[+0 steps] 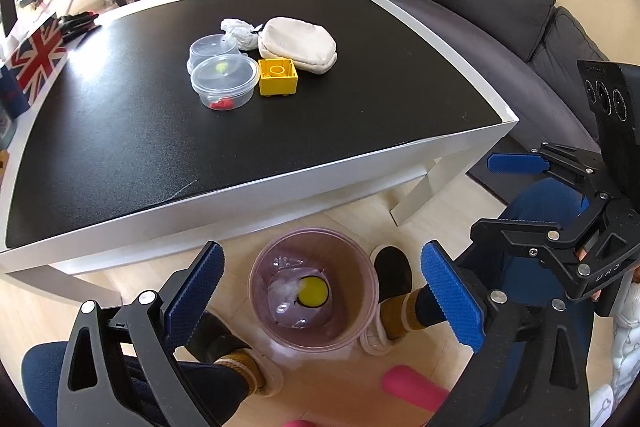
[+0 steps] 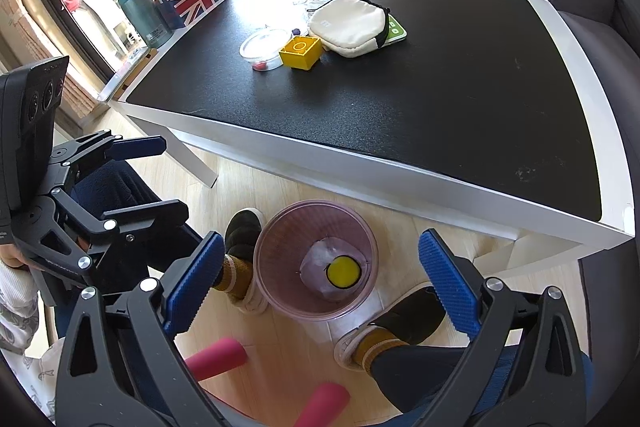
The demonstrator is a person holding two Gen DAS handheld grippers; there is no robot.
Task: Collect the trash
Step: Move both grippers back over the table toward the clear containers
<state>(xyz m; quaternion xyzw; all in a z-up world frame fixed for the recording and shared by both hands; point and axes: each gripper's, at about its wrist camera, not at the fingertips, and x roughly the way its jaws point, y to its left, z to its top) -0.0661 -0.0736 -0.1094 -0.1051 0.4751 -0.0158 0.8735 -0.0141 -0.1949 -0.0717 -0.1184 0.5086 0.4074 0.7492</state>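
A pink translucent trash bin (image 1: 314,289) stands on the floor in front of the table, between the person's feet; it also shows in the right wrist view (image 2: 316,261). It holds a clear bag with a yellow round lid (image 1: 314,291) and white scraps. Crumpled white paper (image 1: 239,31) lies on the black table top behind two clear plastic tubs (image 1: 224,79). My left gripper (image 1: 320,301) is open and empty above the bin. My right gripper (image 2: 322,285) is open and empty above the bin too, and also shows in the left wrist view (image 1: 472,203).
On the table (image 1: 360,99) lie a yellow toy block (image 1: 277,75), a cream pouch (image 1: 298,43) over a green card (image 2: 396,29), and a Union Jack box (image 1: 36,57). A grey sofa (image 1: 500,3) stands to the right. Pink foam handles (image 2: 218,357) lie near the floor.
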